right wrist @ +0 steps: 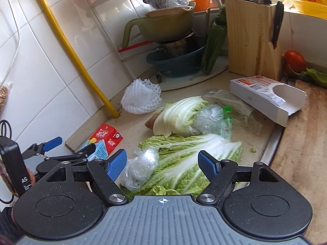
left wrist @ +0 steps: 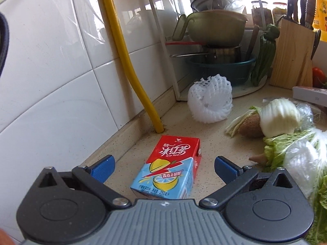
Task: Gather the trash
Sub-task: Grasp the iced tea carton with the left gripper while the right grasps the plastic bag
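Note:
A red and blue ice tea carton [left wrist: 170, 168] lies flat on the counter near the wall; it also shows in the right wrist view [right wrist: 106, 139]. My left gripper [left wrist: 163, 168] is open, its blue pads on either side of the carton, not touching it. My right gripper [right wrist: 162, 163] is open and empty above cabbage leaves [right wrist: 196, 153] and a crumpled clear plastic wrap [right wrist: 141, 167]. A white foam fruit net [left wrist: 210, 100] lies further back, also seen in the right wrist view [right wrist: 141, 98]. An open white cardboard box [right wrist: 265, 96] lies at the right.
A yellow hose [left wrist: 130, 65] runs down the tiled wall to the counter. Stacked pots and bowls [left wrist: 218, 40] stand on a rack at the back. A wooden knife block [right wrist: 251, 36], a tomato [right wrist: 294, 61] and a wooden cutting board [right wrist: 302, 143] are at the right.

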A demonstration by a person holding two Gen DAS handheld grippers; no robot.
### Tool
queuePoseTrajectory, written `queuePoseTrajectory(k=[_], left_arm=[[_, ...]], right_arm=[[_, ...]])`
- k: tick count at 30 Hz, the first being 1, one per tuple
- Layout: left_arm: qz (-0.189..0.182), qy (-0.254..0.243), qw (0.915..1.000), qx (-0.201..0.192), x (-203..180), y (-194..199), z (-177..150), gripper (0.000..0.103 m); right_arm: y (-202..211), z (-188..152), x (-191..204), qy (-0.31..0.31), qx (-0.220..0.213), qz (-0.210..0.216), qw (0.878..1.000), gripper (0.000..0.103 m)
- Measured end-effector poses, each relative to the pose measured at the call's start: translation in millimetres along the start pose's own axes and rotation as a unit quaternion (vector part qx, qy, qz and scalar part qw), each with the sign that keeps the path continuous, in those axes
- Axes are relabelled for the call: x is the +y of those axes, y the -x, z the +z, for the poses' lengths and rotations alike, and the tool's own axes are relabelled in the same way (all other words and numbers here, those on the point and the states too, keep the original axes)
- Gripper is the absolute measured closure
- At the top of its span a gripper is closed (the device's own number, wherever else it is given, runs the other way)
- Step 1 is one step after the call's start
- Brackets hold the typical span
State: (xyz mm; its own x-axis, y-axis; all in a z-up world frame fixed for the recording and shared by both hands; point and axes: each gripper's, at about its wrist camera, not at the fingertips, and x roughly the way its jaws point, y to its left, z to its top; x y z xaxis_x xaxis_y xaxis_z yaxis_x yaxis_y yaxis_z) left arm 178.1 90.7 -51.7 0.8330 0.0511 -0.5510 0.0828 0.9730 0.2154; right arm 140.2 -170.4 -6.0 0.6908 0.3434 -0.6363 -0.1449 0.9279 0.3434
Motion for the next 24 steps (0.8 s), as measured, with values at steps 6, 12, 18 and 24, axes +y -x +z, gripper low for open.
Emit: queuePoseTrajectory(k=[6,12,18,24], left_arm=[[-0.007,0.006,0.9999,0.010,13,-21,1,0.001],[-0.032,0.001,0.9991,0.030,19,-38,0,0.001],[-0.055,0.001,0.9971,0.052,20,-54,0,0.001],[-0.073,-0.002,0.9943,0.077,14,-72,0,0.002]], right_arm=[[-23,3,19,0.023,0.025,0.011,0.999,0.021],[-54,-1,44,0.053,0.059,0.023,0.997,0.021],[-73,-4,51,0.065,0.083,0.009,0.994,0.020],[-86,-2,46,0.060,0.097,-0.010,0.993,0.020]])
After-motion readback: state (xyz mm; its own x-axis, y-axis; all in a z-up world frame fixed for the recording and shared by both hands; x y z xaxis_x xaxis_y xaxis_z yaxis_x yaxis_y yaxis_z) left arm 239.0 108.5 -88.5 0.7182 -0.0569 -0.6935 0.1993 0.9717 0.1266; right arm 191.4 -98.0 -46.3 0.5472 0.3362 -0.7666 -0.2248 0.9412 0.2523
